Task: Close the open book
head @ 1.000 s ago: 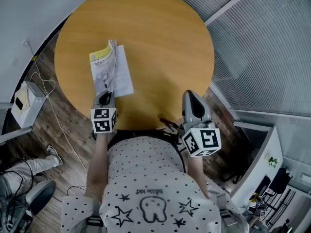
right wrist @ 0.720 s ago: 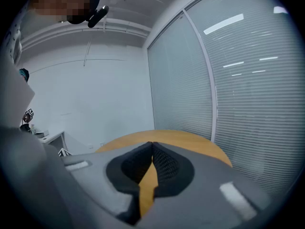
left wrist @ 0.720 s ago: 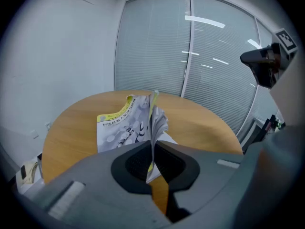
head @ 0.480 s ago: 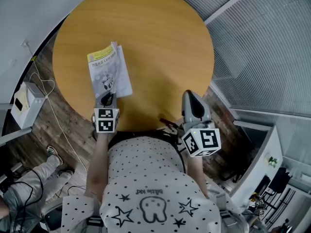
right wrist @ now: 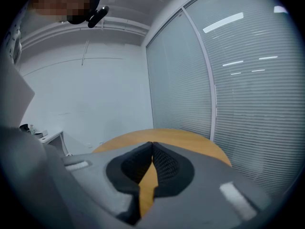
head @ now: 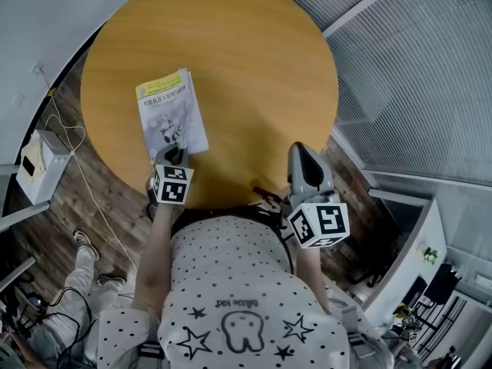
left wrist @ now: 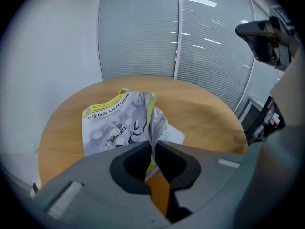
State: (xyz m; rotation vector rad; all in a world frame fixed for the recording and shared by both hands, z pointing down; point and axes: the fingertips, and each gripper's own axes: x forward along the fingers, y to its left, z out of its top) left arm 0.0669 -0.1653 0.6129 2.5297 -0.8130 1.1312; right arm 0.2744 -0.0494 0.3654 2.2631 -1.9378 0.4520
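The book (head: 171, 118) lies on the round wooden table (head: 246, 60) at its near left, yellow-and-grey front cover up and almost flat. In the left gripper view the book (left wrist: 112, 125) has its right-hand leaves still lifted and crumpled. They run up between the tips of my left gripper (left wrist: 152, 144). Its jaws have just been opening a little but still pinch this paper. In the head view the left gripper (head: 171, 154) sits at the book's near edge. My right gripper (head: 300, 151) hovers shut and empty over the near right rim, with only tabletop (right wrist: 164, 137) beyond its tips (right wrist: 152, 144).
A white box (head: 42, 164) with cables stands on the wooden floor left of the table. A person's legs (head: 54, 333) show at the bottom left. Slatted glass walls (head: 415, 75) close in the right side. The right gripper (left wrist: 267, 35) shows at the left gripper view's top right.
The raised cover has come down onto the book, which now lies nearly flat. My left gripper dropped and rolled slightly at the book's near edge. The right gripper stayed put.
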